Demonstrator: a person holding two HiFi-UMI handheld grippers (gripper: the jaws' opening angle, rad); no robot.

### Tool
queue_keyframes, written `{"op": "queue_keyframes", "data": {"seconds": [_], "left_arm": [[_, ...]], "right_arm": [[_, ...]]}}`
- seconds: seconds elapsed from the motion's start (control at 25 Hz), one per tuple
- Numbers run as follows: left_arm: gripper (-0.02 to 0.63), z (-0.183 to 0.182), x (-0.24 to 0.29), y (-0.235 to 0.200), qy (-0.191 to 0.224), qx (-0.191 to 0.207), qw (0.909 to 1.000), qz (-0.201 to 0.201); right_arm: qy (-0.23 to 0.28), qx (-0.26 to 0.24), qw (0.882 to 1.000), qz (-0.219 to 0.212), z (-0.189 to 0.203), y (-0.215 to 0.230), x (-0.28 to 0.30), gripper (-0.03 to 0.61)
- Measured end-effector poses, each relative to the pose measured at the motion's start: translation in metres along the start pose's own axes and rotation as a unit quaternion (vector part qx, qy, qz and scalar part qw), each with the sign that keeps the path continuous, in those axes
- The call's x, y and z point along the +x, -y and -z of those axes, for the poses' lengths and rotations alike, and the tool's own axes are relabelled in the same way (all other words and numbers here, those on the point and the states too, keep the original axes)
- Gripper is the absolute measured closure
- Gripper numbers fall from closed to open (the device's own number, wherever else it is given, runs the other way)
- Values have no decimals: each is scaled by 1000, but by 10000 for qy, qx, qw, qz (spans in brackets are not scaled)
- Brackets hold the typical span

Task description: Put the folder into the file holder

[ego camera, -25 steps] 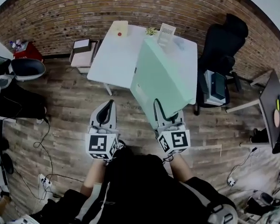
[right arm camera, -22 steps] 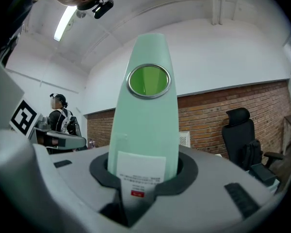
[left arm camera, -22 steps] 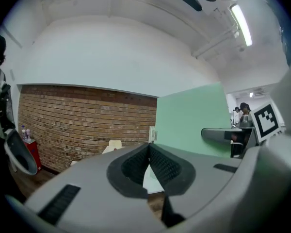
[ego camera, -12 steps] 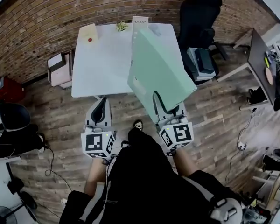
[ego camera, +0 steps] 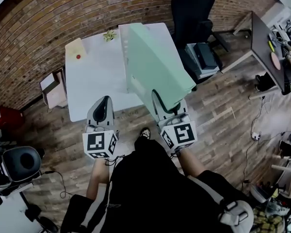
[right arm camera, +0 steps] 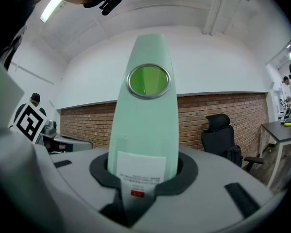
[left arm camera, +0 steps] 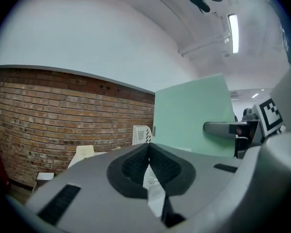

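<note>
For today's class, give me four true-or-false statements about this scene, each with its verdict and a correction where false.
1. The right hand-held gripper clamps the green folder. True.
2. The left hand-held gripper holds the folder too. False: its jaws are together on nothing.
3. The folder stands in the file holder. False: it is held in the air; the holder stands on the white table.
4. A black office chair stands beside the table. True.

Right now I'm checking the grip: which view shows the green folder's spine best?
The right gripper view. There the folder shows its spine, with ring hole and label, upright and clamped in the right gripper. The head view shows only its broad cover. The left gripper view shows that cover from the side.
</note>
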State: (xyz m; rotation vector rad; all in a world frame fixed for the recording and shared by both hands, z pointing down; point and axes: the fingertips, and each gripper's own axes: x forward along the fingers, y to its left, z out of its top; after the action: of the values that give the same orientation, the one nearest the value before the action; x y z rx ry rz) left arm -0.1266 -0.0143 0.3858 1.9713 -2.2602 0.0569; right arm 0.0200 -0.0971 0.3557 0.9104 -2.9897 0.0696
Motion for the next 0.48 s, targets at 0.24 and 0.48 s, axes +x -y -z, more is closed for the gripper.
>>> {"op": "queue_keyframes", "data": {"seconds": [0.24, 0.48], "left_arm": [[593, 6, 42, 3, -271, 114, 9992, 287], [594, 5, 76, 1, -306, 171, 9983, 455]], "right_arm": [[-40, 166, 9998, 99, 6, 16, 21, 430], [-51, 244, 9996, 157, 10, 27, 37, 430]]}}
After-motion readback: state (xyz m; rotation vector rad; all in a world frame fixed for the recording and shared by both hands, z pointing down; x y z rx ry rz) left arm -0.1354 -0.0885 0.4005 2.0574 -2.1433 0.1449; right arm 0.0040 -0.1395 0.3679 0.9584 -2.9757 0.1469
